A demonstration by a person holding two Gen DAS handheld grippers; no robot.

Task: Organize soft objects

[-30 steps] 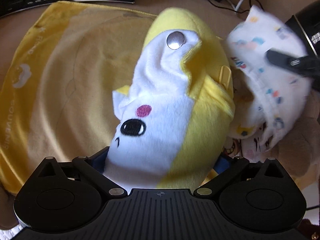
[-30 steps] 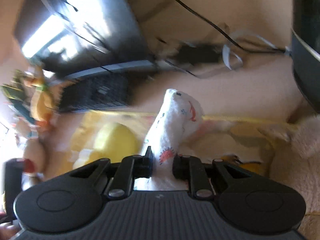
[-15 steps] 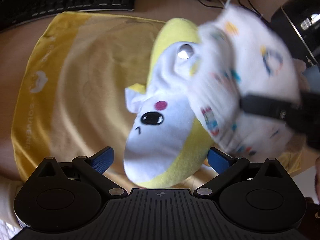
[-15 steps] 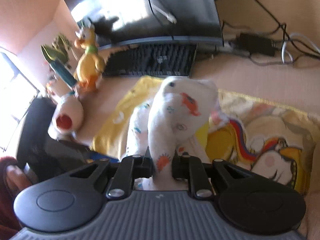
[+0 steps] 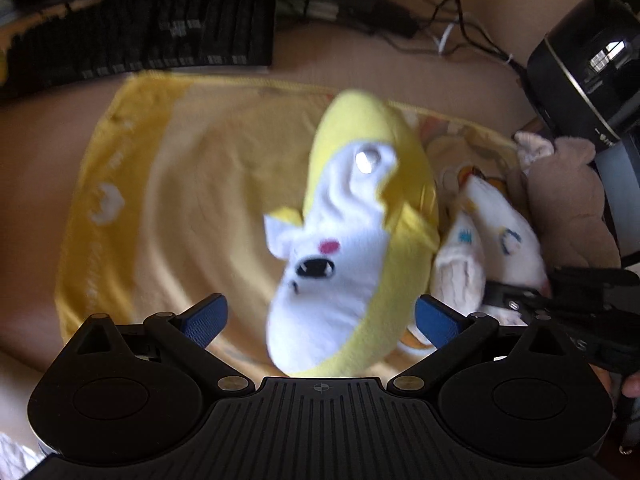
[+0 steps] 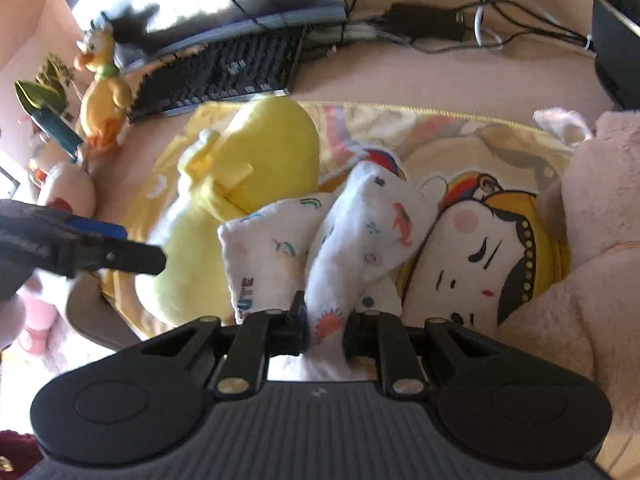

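A yellow and white plush (image 5: 360, 216) with a stitched face lies on a yellow towel (image 5: 172, 200). My left gripper (image 5: 320, 320) hovers over the plush's lower end, open, with its blue pads (image 5: 204, 320) clear of it on both sides. My right gripper (image 6: 325, 326) is shut on a white printed cloth (image 6: 360, 220), which rests on the towel just right of the plush (image 6: 256, 168). The left wrist view shows that cloth (image 5: 496, 240) and the right gripper (image 5: 520, 300) at the right. The right wrist view shows my left gripper (image 6: 120, 256) at the left.
A black keyboard (image 6: 224, 68) and a monitor (image 6: 200, 0) stand behind the towel, with cables (image 6: 440, 20) to the right. A beige plush (image 5: 568, 208) and a black cylinder (image 5: 580, 68) sit at the right. A duck toy (image 6: 102, 92) stands at the left.
My left gripper has let go of the plush and lifted, its jaws now wide. My right gripper swung the white cloth across and lowered it next to the plush.
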